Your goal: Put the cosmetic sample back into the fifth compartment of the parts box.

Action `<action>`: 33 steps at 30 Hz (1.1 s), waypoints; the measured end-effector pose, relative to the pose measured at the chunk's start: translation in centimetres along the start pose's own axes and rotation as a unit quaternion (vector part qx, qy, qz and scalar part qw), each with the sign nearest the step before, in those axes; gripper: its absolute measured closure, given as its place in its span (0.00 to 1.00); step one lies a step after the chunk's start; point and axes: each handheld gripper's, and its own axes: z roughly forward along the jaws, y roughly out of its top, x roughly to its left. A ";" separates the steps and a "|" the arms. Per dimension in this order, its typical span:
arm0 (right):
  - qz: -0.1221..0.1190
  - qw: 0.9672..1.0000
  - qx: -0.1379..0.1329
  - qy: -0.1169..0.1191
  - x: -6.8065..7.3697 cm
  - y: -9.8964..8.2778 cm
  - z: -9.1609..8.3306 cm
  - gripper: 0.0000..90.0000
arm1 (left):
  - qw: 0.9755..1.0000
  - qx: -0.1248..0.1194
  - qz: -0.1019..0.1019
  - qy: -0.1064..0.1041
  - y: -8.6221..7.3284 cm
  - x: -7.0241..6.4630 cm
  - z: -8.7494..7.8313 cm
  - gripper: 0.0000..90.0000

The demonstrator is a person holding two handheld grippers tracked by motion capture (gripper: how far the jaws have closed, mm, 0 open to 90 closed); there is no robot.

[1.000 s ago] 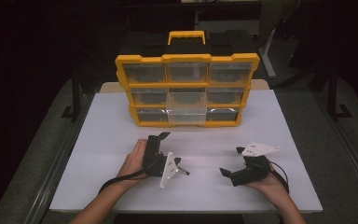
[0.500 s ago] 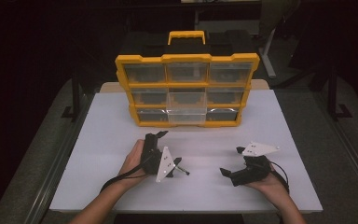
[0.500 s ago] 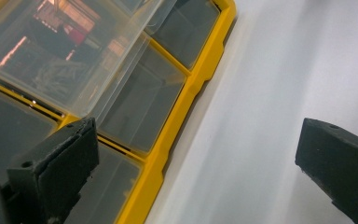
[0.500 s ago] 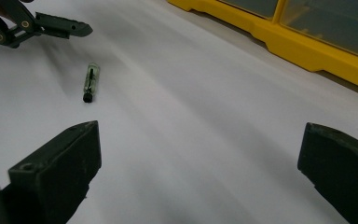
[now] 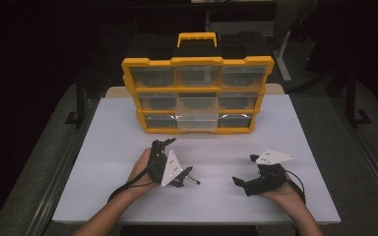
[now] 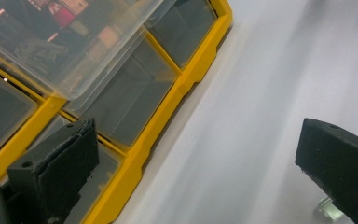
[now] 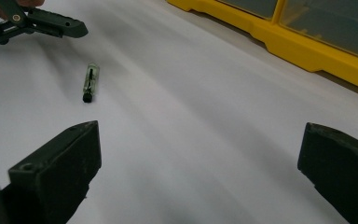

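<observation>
From above, the left tool (image 5: pixel 165 143) has turned since a second ago: its grey three-cornered plate now stands up on edge, and its tip points toward the yellow plastic box with clear little drawers (image 5: pixel 197 92). A small clear tube with a dark tip (image 5: pixel 193 179) lies on the white bench (image 5: pixel 108 137) just beside the left hand (image 5: pixel 142 167), touched by neither tool. The right tool (image 5: pixel 243 169) has stayed in its place on the right, well apart from the tube.

In the left gripper view, the left tool's two black jaws stand wide apart and hold nothing. The yellow box is close in front, and one clear drawer (image 6: pixel 70 42) sticks out from it. A bit of the tube (image 6: pixel 330 209) peeks out low, beside the right-hand jaw.

In the right gripper view, the right tool's jaws also stand wide apart and empty. The tube (image 7: pixel 89 82) lies ahead on the bench, near the tip of the left tool (image 7: pixel 51 23).

I think the turn lines the left tool up with the drawers, and the tube is not yet picked up.
</observation>
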 end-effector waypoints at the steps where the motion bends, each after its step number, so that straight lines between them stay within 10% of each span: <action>1: 0.000 1.000 0.001 0.000 0.0 0.0 0.0 0.00 | 1.000 0.001 -0.003 -0.001 0.0 0.0 0.0 0.00; 12: 0.000 1.000 0.000 -0.001 0.0 0.0 0.0 0.00 | 0.997 -0.004 -0.076 -0.031 -0.1 0.8 -0.1 0.00; 33: 0.003 1.000 -0.001 -0.001 0.0 0.0 0.0 0.00 | 0.973 -0.013 -0.211 -0.088 -0.7 2.7 -0.2 0.00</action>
